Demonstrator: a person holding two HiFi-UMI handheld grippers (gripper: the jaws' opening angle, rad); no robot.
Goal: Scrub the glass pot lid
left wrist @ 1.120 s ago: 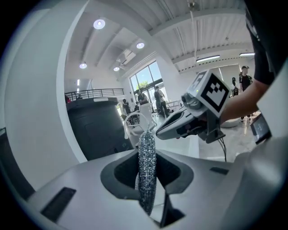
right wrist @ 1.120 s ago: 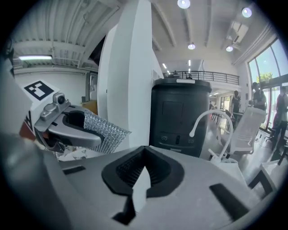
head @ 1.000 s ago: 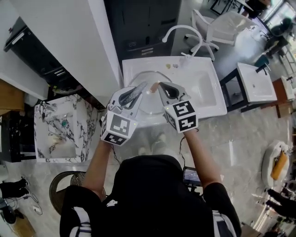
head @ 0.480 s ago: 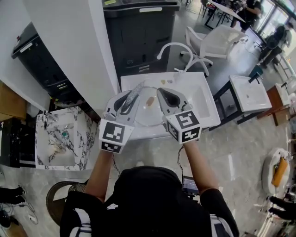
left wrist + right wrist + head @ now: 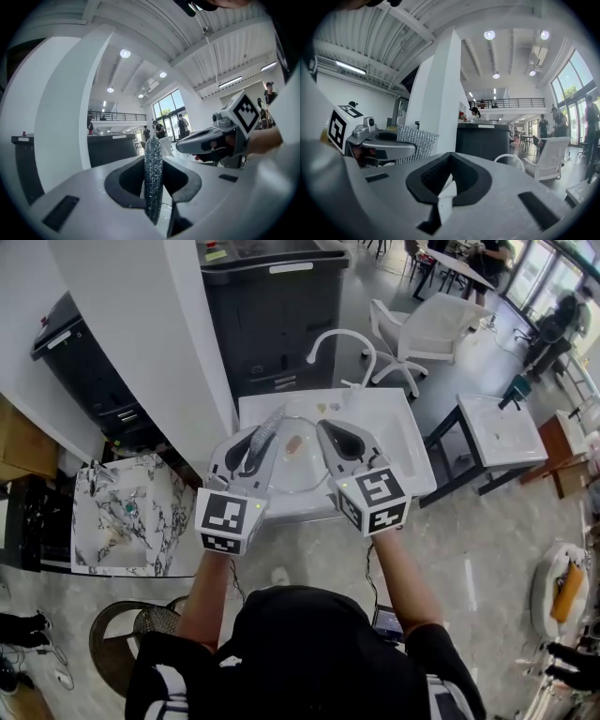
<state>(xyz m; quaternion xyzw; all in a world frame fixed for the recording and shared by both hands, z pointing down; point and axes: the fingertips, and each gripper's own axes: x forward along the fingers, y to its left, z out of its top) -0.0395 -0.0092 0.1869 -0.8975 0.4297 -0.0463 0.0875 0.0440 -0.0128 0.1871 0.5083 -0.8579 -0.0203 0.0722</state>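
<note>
In the head view the glass pot lid (image 5: pixel 305 474) lies flat in the white sink (image 5: pixel 398 432), its tan knob (image 5: pixel 293 443) showing between my two grippers. My left gripper (image 5: pixel 258 440) is held above the sink's left side, shut on a silvery sparkly scrubber (image 5: pixel 265 432). The scrubber (image 5: pixel 153 173) stands edge-on between the jaws in the left gripper view. My right gripper (image 5: pixel 328 432) hovers just right of the knob, shut, with nothing visibly held. Each gripper view shows the other gripper alongside: the right one (image 5: pixel 211 140) and the left one (image 5: pixel 379 140) with the scrubber (image 5: pixel 417 140).
A white curved faucet (image 5: pixel 337 338) rises behind the sink. A dark cabinet (image 5: pixel 272 306) stands beyond it. Left are a white pillar (image 5: pixel 131 334) and a marble-patterned basin (image 5: pixel 122 512). A white chair (image 5: pixel 431 329) and another white basin (image 5: pixel 506 427) stand to the right.
Both grippers have risen above the sink and look larger in the head view, still side by side. The lid stays in the sink. The scrubber stays clamped in the left gripper.
</note>
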